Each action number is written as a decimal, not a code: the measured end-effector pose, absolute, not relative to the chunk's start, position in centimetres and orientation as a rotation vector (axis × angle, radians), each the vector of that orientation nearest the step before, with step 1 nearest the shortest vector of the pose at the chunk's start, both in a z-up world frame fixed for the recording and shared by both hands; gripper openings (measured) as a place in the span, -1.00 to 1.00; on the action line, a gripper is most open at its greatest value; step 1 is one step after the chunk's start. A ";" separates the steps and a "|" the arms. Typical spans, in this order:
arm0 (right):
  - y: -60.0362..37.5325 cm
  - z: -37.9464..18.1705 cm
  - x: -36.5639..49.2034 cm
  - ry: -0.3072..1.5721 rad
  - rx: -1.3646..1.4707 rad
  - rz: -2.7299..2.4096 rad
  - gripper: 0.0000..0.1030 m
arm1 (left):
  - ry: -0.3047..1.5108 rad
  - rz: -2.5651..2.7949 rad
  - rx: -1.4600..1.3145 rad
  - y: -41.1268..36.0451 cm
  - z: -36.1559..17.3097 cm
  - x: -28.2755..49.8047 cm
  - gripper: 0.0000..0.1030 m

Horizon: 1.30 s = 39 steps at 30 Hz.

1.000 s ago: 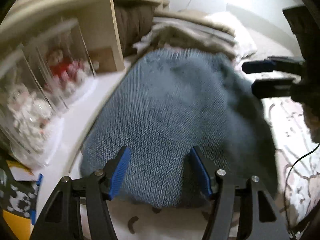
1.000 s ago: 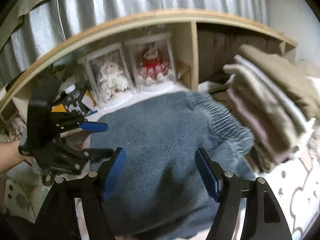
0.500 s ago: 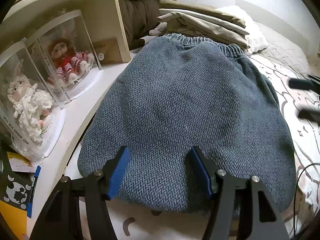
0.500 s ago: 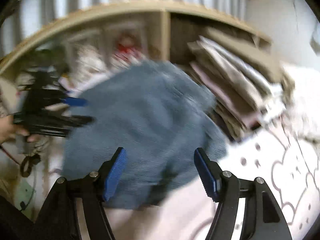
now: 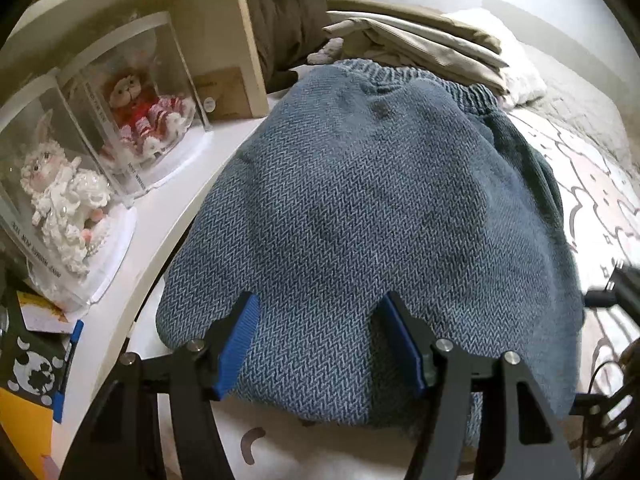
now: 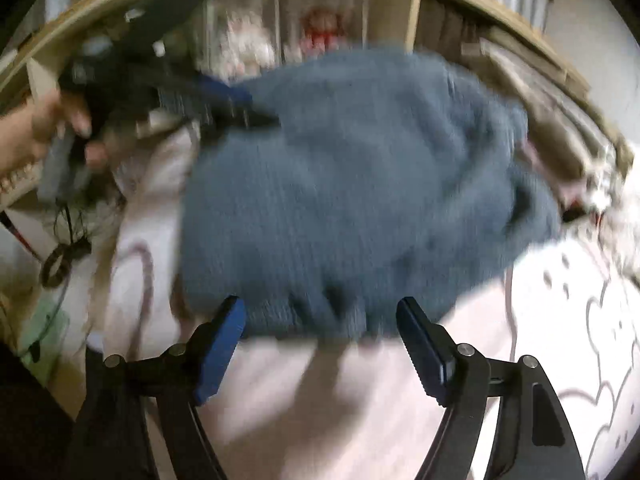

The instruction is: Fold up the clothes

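**Blue sweater spread on a bed between two spread grippers**

A blue knitted sweater lies flat on a bed sheet that is pale with outlined shapes printed on it. The sweater's ribbed edge lies at the far end, just beside a stack of folded clothes in beige and tan tones. A white pillow lies behind that stack.

In the left wrist view, the left gripper has its two blue-padded fingers spread wide apart over the near edge of the sweater. Whether the pads touch the knit cannot be told, and nothing is pinched between them. To the left runs a pale wooden shelf. Two clear display boxes stand on it, one holding a doll in a red dress and one holding a white rabbit doll.

The right wrist view is blurred. The right gripper also has its fingers spread apart and holds nothing, with the sweater's near edge just beyond the fingertips. In this view the sweater fills the middle, and the left gripper shows at the upper left, held in a hand, at the sweater's far corner. The folded stack shows blurred at the right
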State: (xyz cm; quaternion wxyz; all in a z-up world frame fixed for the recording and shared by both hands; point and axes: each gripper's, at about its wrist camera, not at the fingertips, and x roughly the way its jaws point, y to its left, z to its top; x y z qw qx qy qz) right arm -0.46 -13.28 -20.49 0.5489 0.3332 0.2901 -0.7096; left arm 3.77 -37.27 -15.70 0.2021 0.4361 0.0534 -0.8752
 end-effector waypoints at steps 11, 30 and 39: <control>-8.8 -21.6 -2.3 0.747 0.923 -1.715 0.51 | 0.202 -2.367 1.246 -35.3 -13.1 4.8 0.42; -1.8 -5.7 -2.0 0.441 0.780 -1.914 0.68 | 0.110 -2.380 1.126 -22.7 3.6 11.5 0.86; 3.2 -1.0 -0.2 0.375 0.701 -1.987 0.68 | 0.113 -2.455 1.096 -13.2 7.5 12.8 0.99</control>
